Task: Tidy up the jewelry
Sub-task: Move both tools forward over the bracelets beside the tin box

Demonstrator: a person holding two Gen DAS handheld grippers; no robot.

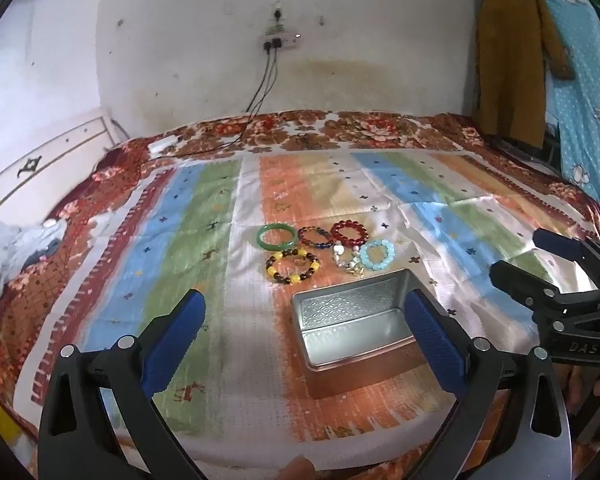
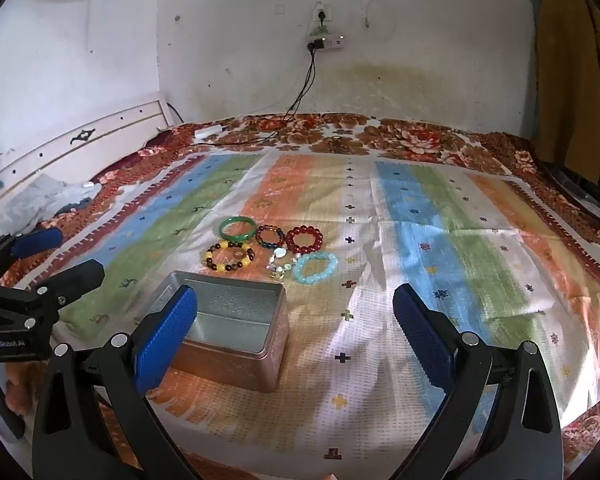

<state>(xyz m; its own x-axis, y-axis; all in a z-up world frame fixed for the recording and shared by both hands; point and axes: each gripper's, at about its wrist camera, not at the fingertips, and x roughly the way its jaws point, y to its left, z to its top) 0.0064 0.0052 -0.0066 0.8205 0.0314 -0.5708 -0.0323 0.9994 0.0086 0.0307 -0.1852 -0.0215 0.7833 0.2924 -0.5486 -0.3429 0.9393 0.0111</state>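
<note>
Here, two hand-held claws hover over a bed, both spread as wide as they go and holding nothing. The left claw (image 1: 304,336) has blue-padded fingers (image 1: 172,340) framing the near part of the bed; its right pad overlaps the right end of an open metal tin (image 1: 352,320) in the left wrist view, though contact cannot be told. The right claw (image 2: 296,336) hangs to the right of the left one, its left pad in front of the tin's left end in its own view, its right pad over bare cloth.

The tin is rectangular, silver inside with an embossed wall, and sits empty on a striped cloth (image 1: 204,216) of blue, green, orange and white that covers a floral bedspread (image 1: 340,128).

Just beyond the tin lies the jewelry, clustered close together. In the far row, left to right: a green bangle (image 1: 276,237), a dark multicoloured bead bracelet (image 1: 315,237) and a red bead bracelet (image 1: 349,234). In the near row: a yellow and brown bead bracelet (image 1: 293,267), a small pale heap of charms (image 1: 348,261) and a light blue bead bracelet (image 1: 378,255). Nothing lies between the claws and these pieces except the tin.

At the far wall, a power strip (image 1: 281,39) trails black cables (image 1: 260,96) down onto the bed. Clothes (image 1: 516,64) hang far right.
</note>
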